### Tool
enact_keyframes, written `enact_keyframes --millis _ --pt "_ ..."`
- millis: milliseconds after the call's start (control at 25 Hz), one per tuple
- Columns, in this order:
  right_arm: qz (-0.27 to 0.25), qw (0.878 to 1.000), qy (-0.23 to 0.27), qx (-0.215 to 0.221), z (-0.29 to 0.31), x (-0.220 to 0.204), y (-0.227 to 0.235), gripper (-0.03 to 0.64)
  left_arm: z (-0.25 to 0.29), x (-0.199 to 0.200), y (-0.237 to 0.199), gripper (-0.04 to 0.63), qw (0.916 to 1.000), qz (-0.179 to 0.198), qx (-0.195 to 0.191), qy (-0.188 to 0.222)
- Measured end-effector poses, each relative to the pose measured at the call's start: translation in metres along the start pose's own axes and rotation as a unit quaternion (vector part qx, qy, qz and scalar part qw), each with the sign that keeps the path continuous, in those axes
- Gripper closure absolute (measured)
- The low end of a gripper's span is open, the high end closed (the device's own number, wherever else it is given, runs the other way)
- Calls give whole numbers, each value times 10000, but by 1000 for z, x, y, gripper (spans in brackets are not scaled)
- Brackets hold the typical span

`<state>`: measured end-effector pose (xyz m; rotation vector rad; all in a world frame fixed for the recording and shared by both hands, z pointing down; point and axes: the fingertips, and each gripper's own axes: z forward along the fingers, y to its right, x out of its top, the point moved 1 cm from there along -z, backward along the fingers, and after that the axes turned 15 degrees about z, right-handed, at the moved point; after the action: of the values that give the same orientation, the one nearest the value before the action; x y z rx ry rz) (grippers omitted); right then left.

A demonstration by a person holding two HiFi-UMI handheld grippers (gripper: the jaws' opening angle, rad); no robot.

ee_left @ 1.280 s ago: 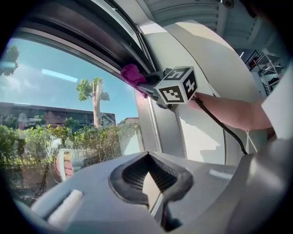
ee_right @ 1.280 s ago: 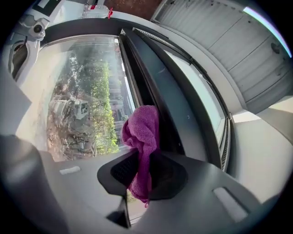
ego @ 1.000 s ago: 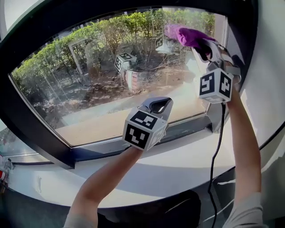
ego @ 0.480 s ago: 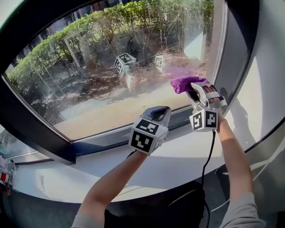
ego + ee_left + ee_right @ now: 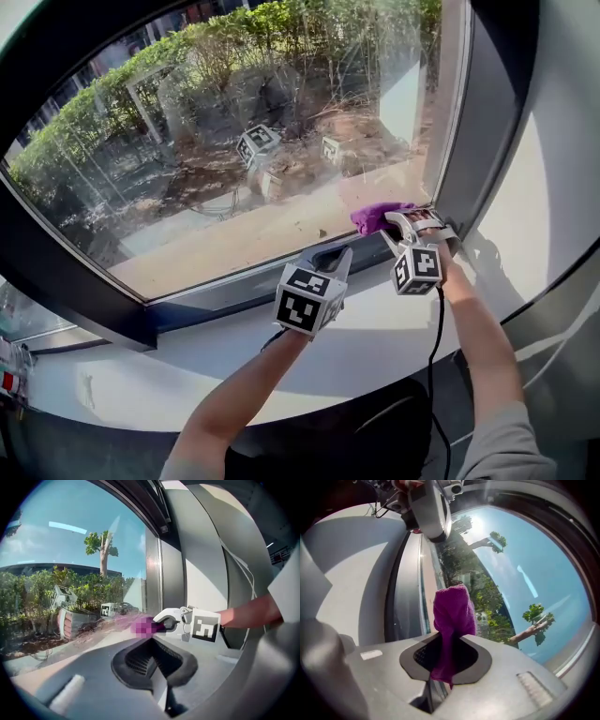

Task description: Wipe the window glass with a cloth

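One cloth (image 5: 374,217) pinched in right tool (image 5: 397,226) at glass (image 5: 234,141); left tool (image 5: 330,256) closed.

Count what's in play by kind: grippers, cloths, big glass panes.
Grippers: 2, left gripper shut empty, right gripper shut on the cloth
Cloths: 1, the purple cloth
Panes: 1, the large glass pane
Total: 4

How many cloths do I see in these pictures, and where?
1. The purple cloth is clamped in the right tongs at the lower right corner of the window glass. No other cloth shows.
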<state>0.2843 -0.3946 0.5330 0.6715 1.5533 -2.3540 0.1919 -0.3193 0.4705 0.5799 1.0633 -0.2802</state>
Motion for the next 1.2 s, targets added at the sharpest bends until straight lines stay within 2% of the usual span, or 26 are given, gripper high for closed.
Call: enact_keyframes --millis 200,360,520,640,720,800,920,1040,1200 --pt "-56 9978 -393 534 12 -16 -29 541 -6 -5 4 595 10000 11 -29 -22" --pt "-155 9913 -811 1022 20 -29 -47 541 -9 -6 14 595 9999 -31 -150 -18" --pt "-114 9921 -768 986 8 -21 -36 541 -13 1 13 595 9999 12 -138 66" --pt "160 9983 -343 437 -22 0 7 541 -20 21 3 595 9996 163 -9 247" --pt "417 9990 35 -139 -50 21 47 541 -27 39 -3 595 9986 328 105 409" --pt "587 9944 372 -793 -78 45 87 541 -35 58 -7 595 9970 465 181 595" --pt "674 9778 726 -1849 -117 79 147 540 -43 86 -6 595 9937 674 227 867" --pt "686 9536 929 -2780 -152 114 229 540 -49 131 -16 595 9895 837 299 1143" --pt "602 9291 866 -3546 -181 147 319 540 -63 175 -22 595 9837 1052 387 1407"
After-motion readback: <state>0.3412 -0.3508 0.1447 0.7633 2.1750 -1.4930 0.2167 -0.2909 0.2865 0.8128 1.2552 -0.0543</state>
